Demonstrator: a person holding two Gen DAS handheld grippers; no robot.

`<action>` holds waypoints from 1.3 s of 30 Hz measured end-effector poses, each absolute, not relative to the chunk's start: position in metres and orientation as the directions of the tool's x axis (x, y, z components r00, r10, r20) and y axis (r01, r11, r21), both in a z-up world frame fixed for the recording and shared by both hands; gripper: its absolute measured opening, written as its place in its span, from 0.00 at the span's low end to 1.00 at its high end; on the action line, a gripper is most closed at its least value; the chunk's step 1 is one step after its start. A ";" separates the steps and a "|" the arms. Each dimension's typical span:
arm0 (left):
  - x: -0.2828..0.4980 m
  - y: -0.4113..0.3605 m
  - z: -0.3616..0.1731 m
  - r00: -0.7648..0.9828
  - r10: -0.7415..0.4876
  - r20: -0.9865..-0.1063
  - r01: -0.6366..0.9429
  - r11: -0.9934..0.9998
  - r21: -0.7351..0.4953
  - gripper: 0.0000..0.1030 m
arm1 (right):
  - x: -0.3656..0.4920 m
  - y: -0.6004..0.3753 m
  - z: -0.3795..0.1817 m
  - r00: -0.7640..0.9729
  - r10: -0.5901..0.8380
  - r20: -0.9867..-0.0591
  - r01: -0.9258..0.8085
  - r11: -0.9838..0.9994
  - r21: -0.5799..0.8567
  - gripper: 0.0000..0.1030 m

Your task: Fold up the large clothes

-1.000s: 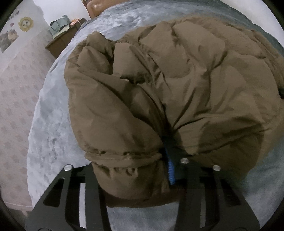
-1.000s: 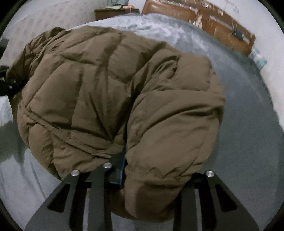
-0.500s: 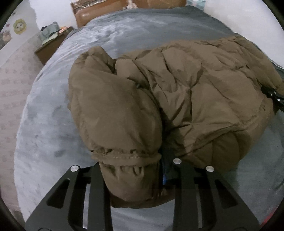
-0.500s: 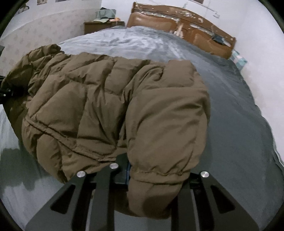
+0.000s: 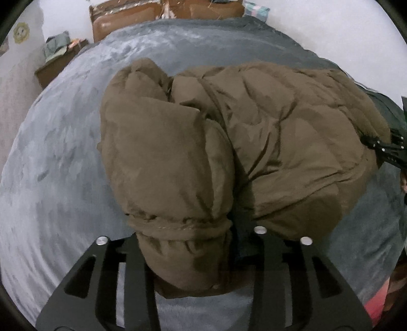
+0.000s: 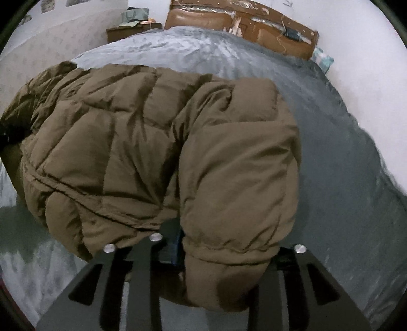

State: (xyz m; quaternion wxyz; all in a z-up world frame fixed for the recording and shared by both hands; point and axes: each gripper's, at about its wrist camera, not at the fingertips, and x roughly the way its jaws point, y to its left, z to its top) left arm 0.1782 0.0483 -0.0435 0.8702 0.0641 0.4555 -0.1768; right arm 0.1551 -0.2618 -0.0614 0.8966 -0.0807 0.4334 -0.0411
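A puffy brown down jacket [image 5: 279,127] lies bunched on a grey-blue bed blanket [image 5: 63,165]. My left gripper [image 5: 195,242] has one sleeve cuff [image 5: 183,254] between its fingers. Its jaws are opening, and the cuff still fills the gap. In the right wrist view the same jacket [image 6: 114,140] spreads to the left. My right gripper [image 6: 216,249] has the other sleeve cuff [image 6: 223,280] between its fingers; its jaws are opening too. The right gripper [image 5: 389,150] also shows at the jacket's right edge in the left wrist view.
A brown wooden headboard [image 6: 241,20] stands at the far end of the bed. A nightstand [image 5: 58,66] with clutter sits beside it, against a patterned wall. Bare blanket [image 6: 343,191] stretches around the jacket on both sides. Something red [image 5: 376,305] shows at the lower right.
Both grippers have drawn back with the cuffs between their jaws. The jacket now looks farther off, and more of the bed and the headboard have come into view.
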 end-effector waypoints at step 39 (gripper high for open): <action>-0.013 0.072 0.048 0.828 -0.040 -0.560 0.059 0.998 0.016 0.97 | 0.007 -0.184 -0.015 0.800 -0.266 -0.537 0.312 0.950 -0.004 0.98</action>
